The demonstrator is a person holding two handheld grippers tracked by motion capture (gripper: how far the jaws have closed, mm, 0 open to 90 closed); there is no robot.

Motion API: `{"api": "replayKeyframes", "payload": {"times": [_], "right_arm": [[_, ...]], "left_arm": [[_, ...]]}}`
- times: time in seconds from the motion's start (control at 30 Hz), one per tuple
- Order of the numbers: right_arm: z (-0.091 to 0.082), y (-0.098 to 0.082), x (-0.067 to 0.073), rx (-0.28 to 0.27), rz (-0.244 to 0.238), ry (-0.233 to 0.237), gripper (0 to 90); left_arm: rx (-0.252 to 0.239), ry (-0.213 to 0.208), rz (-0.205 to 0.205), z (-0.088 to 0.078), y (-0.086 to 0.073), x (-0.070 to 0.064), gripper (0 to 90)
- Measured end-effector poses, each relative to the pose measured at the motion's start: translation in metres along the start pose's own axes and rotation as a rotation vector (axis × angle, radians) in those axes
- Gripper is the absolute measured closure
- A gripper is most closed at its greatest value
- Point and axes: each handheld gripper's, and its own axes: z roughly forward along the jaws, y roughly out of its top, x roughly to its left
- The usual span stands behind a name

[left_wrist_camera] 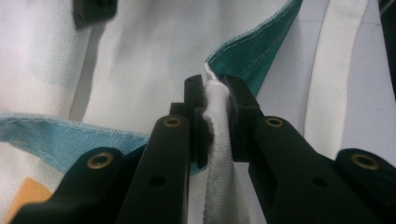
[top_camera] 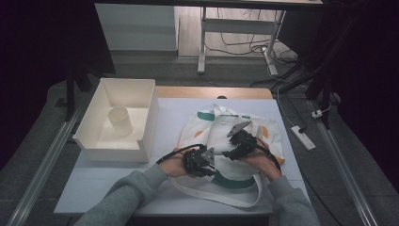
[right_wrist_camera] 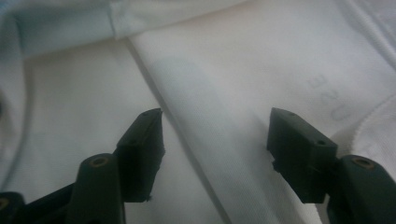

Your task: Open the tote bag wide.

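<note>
Cloth tote bag [top_camera: 230,141] lies flat and rumpled on the worktop [top_camera: 117,183], right of centre, close in front of me; off-white woven canvas with teal bands and small orange patches. Long off-white webbing strap [top_camera: 211,195] loops out over the near edge of the bag, flat and ribbon-like. My left gripper [top_camera: 200,162] sits at the bag's near left side; in the left gripper view its black jaws are pinched tight on a fold of the white fabric [left_wrist_camera: 217,121], coarse weave visible, the fold standing up thin between the pads. Teal hem [left_wrist_camera: 252,51] with pale stitching runs just behind the pinch; a second, lighter teal edge [left_wrist_camera: 70,140] crosses at lower left. My right gripper [top_camera: 239,136] rests over the middle of the bag; in the right gripper view its jaws stand apart, nothing between the pads, smooth white canvas [right_wrist_camera: 210,116] with a soft diagonal crease beneath. Faint grey lettering [right_wrist_camera: 327,95] on the cloth, too blurred to read. Left on the worktop, well apart from the bag: a white rigid open-fronted box [top_camera: 106,141], matte, square-walled, with a plain white cylindrical cup [top_camera: 119,121] upright inside.
</note>
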Motion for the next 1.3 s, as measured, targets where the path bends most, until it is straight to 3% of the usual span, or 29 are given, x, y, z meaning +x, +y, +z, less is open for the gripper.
{"api": "replayKeyframes", "payload": {"times": [0.2,0.4,0.53,0.77,1.0,1.13,1.3], "right_arm": [[0.005,-0.002,-0.002,0.033,-0.047,-0.073,37.3],[0.006,-0.003,-0.004,0.045,-0.055,-0.105,45.0],[0.006,-0.003,-0.004,0.037,-0.06,-0.107,54.7],[0.002,-0.002,-0.005,0.016,-0.088,-0.1,80.3],[-0.002,0.002,-0.01,-0.002,-0.073,-0.112,88.2],[-0.013,0.011,-0.015,-0.03,-0.057,-0.15,88.6],[-0.028,0.025,-0.029,-0.108,0.003,-0.212,88.9]], "left_arm": [[-0.009,-0.007,-0.009,-0.001,-0.001,0.0,80.7],[-0.015,-0.005,-0.013,-0.001,-0.002,0.0,80.6],[-0.016,-0.007,-0.018,-0.001,-0.002,0.0,80.6],[-0.018,-0.001,-0.018,-0.001,-0.002,-0.001,80.6],[-0.025,0.008,-0.012,-0.006,-0.002,-0.005,80.6],[-0.043,0.007,-0.011,-0.01,-0.002,-0.006,80.7],[-0.065,0.015,-0.014,-0.017,-0.003,-0.005,80.8]]}}
